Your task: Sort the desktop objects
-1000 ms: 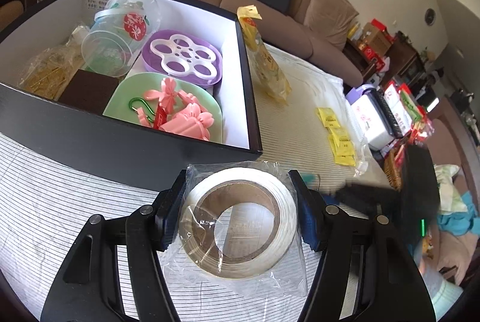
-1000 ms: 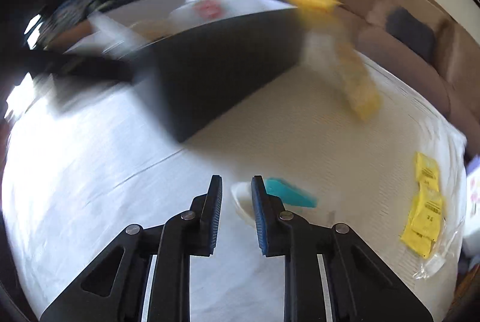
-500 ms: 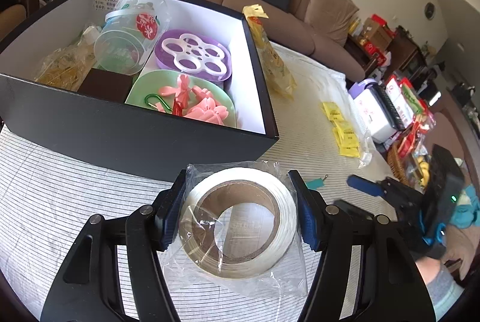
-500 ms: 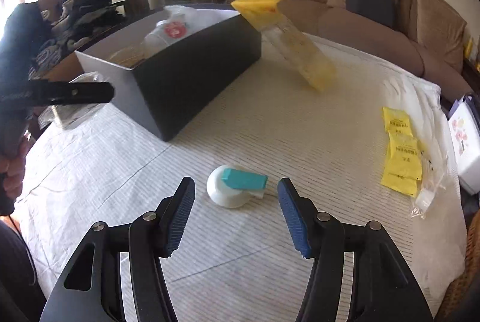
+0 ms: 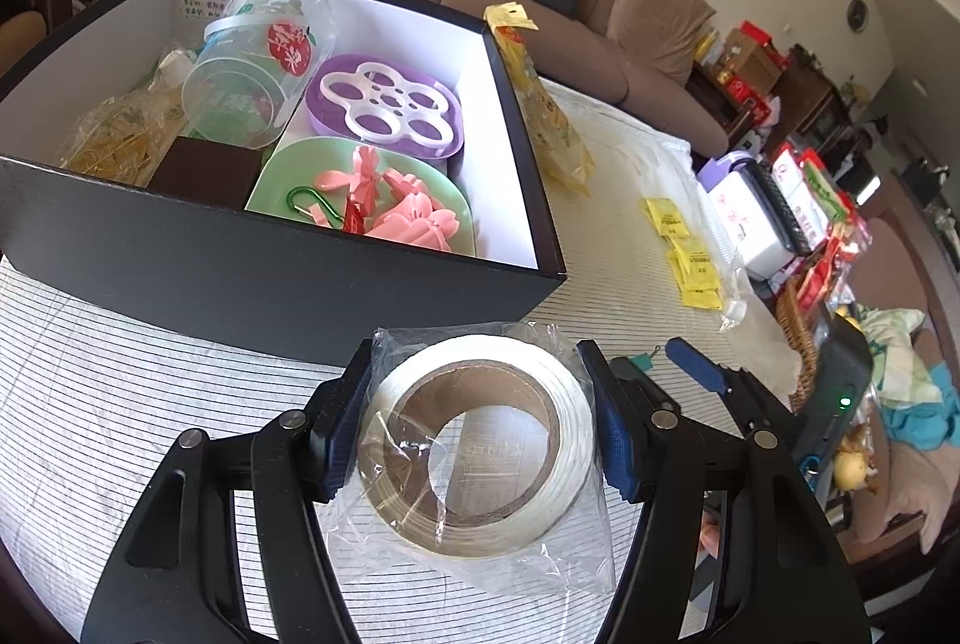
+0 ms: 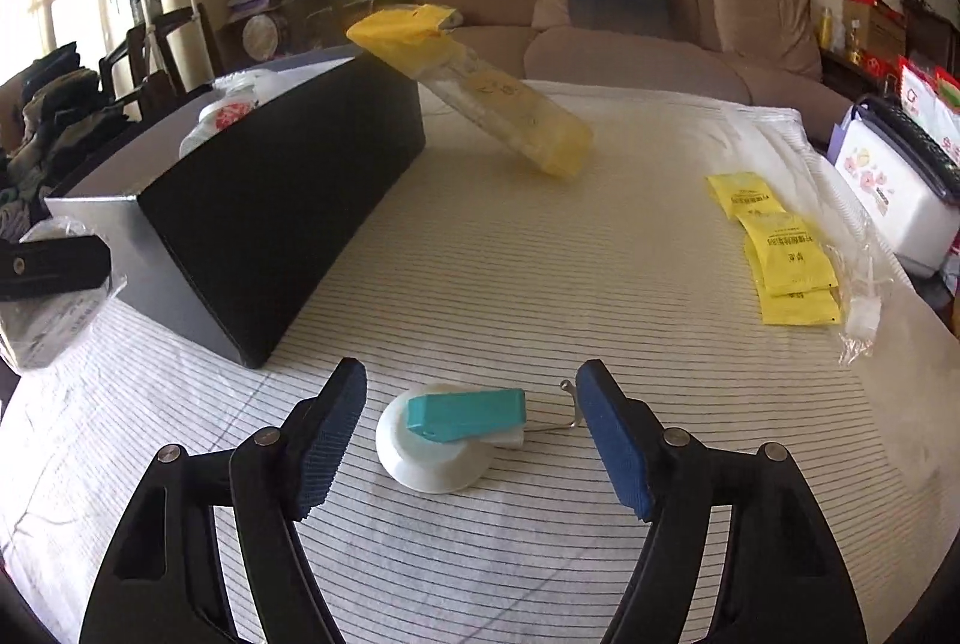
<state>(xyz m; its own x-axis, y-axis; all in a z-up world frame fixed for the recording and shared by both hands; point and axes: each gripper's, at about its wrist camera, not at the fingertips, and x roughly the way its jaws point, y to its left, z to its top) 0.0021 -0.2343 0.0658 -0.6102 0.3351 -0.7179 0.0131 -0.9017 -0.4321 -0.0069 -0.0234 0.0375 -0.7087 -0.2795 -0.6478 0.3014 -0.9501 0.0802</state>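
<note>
Right gripper (image 6: 471, 434) is opening around the light, hard hook (image 6: 450, 431); grip its teal bar. Left gripper (image 5: 474, 422) pinches slippery bagged tape (image 5: 474, 440).

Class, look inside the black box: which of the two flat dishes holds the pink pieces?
The green dish, nearest the box's front wall, holds the pink pieces. The purple dish behind it carries only a white cut-out insert.

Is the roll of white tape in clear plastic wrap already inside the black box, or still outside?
Outside. The wrapped white tape roll sits clamped in the left gripper, in front of the black box.
</note>
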